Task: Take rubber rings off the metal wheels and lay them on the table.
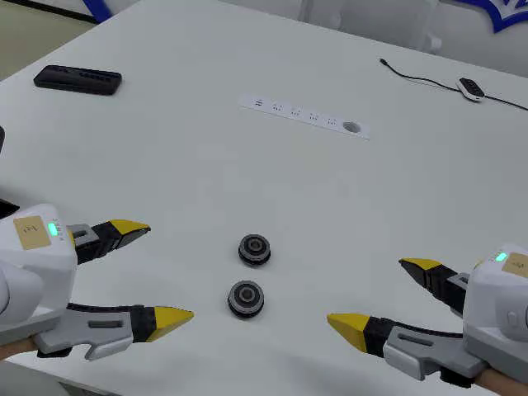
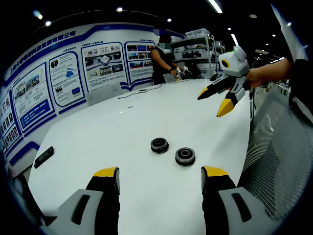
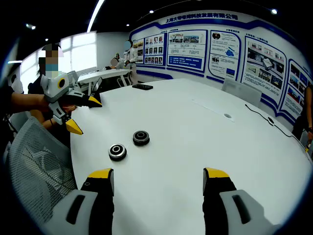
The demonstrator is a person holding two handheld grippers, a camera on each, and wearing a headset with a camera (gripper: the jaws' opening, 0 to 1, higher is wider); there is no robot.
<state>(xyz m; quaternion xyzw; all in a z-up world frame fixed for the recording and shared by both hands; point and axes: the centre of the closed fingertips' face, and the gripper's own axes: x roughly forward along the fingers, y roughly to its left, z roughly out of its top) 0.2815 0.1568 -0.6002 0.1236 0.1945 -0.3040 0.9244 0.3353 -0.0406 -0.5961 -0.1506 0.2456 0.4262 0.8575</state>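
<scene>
Black rubber rings (image 1: 232,299) wrap two metal wheels (image 1: 255,248) lying flat on the table (image 1: 206,165) between the empty, wide-open left gripper (image 1: 165,271) and right gripper (image 1: 369,290); probably stretchy and grippy over heavy, rigid hubs, each is best pinched at its outer edge.

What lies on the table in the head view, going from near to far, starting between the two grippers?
near wheel → far wheel → power strip
</scene>
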